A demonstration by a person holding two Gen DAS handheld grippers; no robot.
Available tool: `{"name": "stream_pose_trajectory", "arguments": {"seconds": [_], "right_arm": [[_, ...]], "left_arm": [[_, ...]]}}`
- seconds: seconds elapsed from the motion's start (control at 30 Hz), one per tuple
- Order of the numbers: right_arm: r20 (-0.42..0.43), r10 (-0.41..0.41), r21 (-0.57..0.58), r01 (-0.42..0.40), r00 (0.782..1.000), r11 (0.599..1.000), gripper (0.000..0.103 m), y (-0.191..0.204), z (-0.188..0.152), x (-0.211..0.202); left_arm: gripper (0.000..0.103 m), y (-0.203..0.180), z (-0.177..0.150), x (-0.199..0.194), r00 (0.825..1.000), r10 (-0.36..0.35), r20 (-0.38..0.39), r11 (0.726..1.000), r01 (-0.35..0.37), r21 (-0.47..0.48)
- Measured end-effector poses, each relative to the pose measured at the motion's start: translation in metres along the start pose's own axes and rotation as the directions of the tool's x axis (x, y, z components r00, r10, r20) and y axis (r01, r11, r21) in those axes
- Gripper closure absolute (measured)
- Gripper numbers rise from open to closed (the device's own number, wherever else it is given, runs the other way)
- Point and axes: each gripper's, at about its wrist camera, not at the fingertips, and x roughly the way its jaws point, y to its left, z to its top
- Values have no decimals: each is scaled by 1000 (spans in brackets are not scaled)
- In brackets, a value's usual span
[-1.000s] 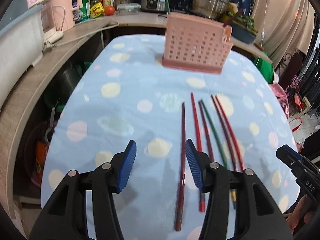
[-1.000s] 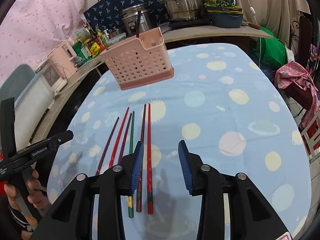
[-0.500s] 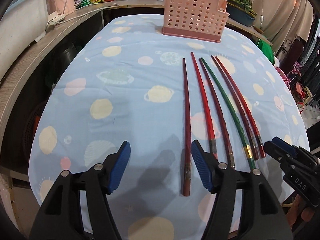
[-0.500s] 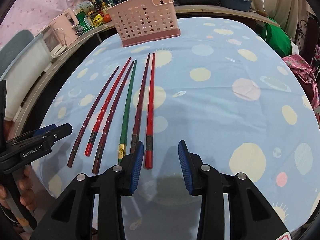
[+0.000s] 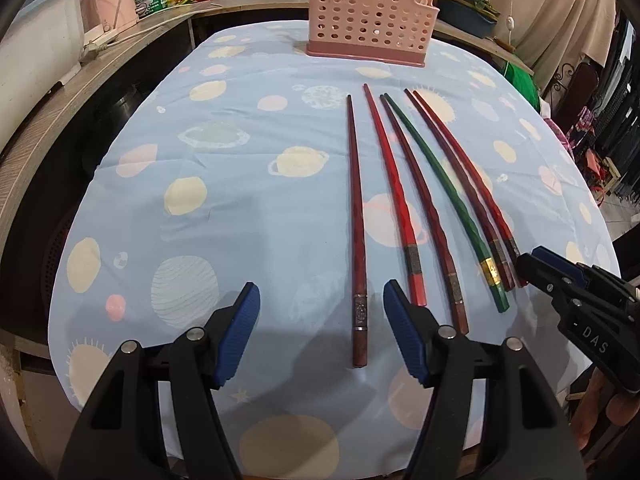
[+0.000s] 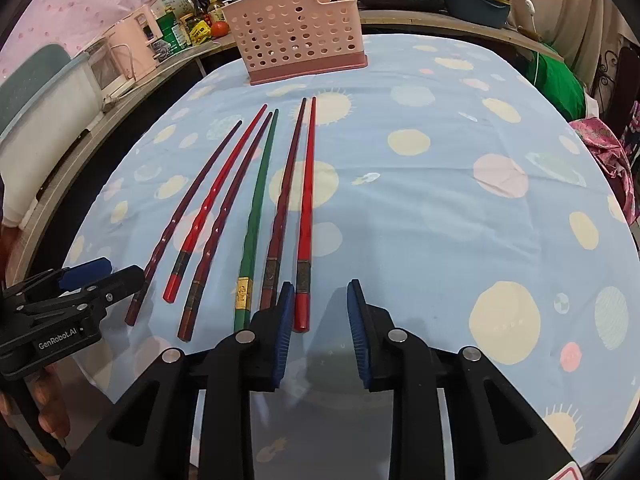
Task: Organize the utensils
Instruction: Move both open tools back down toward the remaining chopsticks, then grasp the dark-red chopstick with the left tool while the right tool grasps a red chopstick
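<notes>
Tablecloth (image 5: 224,168) nearer; chopsticks (image 5: 356,220) unmoved

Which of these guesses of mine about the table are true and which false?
1. Six chopsticks lie on the cloth. True: five reddish and one green chopstick.
2. The pink basket stands at the far end of the tablecloth. True.
3. The left gripper holds a chopstick. False: it is open, and the leftmost chopstick lies flat on the cloth between its fingers.
4. The green chopstick lies at the far right of the row. False: two reddish ones lie to its right.
5. The right gripper is open. True.
</notes>
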Motion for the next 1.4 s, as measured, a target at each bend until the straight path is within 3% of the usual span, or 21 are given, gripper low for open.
{"name": "stream_pose_trajectory", "arguments": {"seconds": [0.2,0.43,0.77,1.4], "right_arm": [[7,-16,-10,16,1000,1000,84,0,-1,1],[10,-23,-5,23,1000,1000,90,-2,-1,0],[28,-28,6,28,999,1000,94,-3,-4,0],[36,-2,26,1,999,1000,95,-8,-10,-4]], "left_arm": [[43,-3,-1,2,1000,-3,-4,1000,3,13],[56,-2,-5,4,1000,-7,-7,1000,7,15],[95,0,-6,3,999,-45,-11,999,45,29],[96,-4,-6,4,999,-35,-12,999,35,38]]}}
